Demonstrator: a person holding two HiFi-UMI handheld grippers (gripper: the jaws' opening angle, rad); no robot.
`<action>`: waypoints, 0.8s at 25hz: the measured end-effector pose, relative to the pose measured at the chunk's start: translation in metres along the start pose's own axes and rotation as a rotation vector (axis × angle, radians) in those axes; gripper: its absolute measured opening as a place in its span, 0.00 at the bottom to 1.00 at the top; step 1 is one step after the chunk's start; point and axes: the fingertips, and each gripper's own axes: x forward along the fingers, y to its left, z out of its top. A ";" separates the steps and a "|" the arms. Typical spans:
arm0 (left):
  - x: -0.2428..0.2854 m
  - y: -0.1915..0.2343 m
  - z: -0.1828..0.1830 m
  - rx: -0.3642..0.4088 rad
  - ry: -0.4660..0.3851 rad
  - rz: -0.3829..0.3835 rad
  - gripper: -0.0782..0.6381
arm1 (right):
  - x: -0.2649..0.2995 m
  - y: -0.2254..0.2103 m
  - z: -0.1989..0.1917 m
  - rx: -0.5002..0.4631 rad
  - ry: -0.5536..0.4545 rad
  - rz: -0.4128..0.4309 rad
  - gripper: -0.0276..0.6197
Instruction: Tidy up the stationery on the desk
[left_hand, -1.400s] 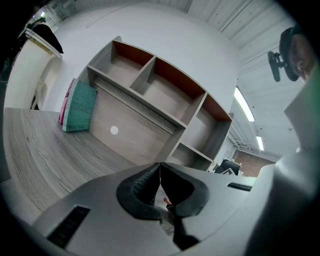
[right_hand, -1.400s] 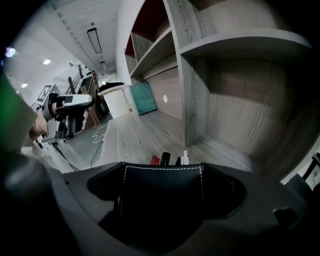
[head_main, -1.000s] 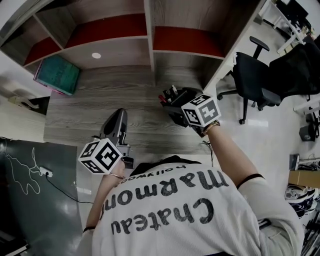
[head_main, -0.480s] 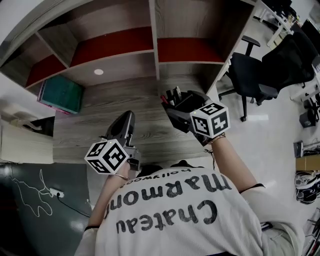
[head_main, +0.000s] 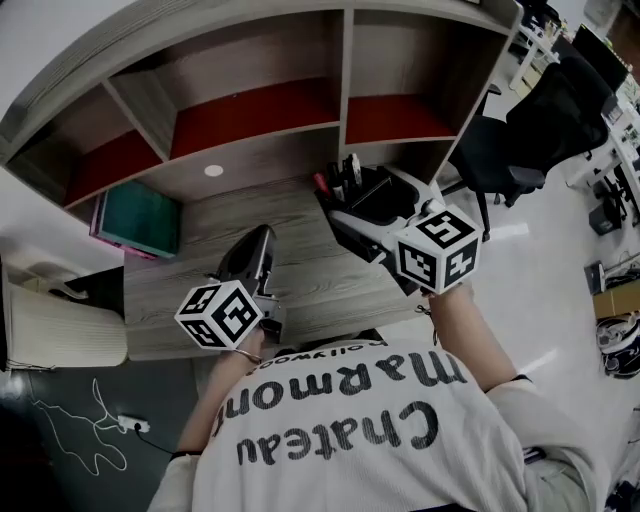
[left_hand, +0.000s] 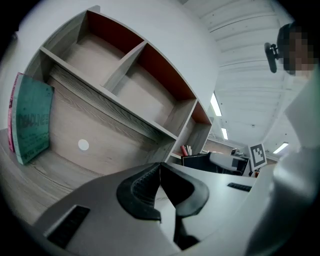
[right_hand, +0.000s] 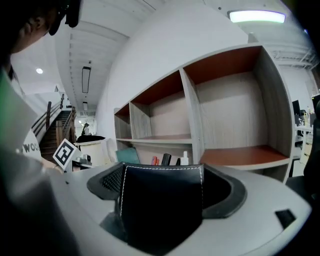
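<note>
Our right hand-held gripper (head_main: 352, 215) clamped the black, white-stitched leather pen holder (right_hand: 162, 200) over the grey wood-grain bench (head_main: 180, 280). Our left hand-held gripper (head_main: 258, 240) was closed, empty. We judged it needed level, upright carrying.

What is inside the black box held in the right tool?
A few pens stick up out of the box: red, black and white tops. Their lower parts are hidden by its wall.

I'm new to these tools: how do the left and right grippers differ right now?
The left gripper is shut and empty; the right gripper is clamped on a black pen holder. The left sits nearer the desk's front edge, the right nearer the shelves. Both carry marker cubes.
</note>
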 end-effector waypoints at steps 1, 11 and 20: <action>-0.002 0.002 0.002 0.001 0.000 -0.007 0.13 | 0.000 0.005 0.009 -0.007 -0.021 -0.004 0.75; -0.044 0.043 0.025 0.017 -0.007 -0.013 0.13 | 0.019 0.053 0.075 -0.081 -0.187 -0.055 0.75; -0.081 0.068 0.040 0.031 -0.043 0.017 0.13 | 0.023 0.078 0.122 -0.157 -0.309 -0.090 0.75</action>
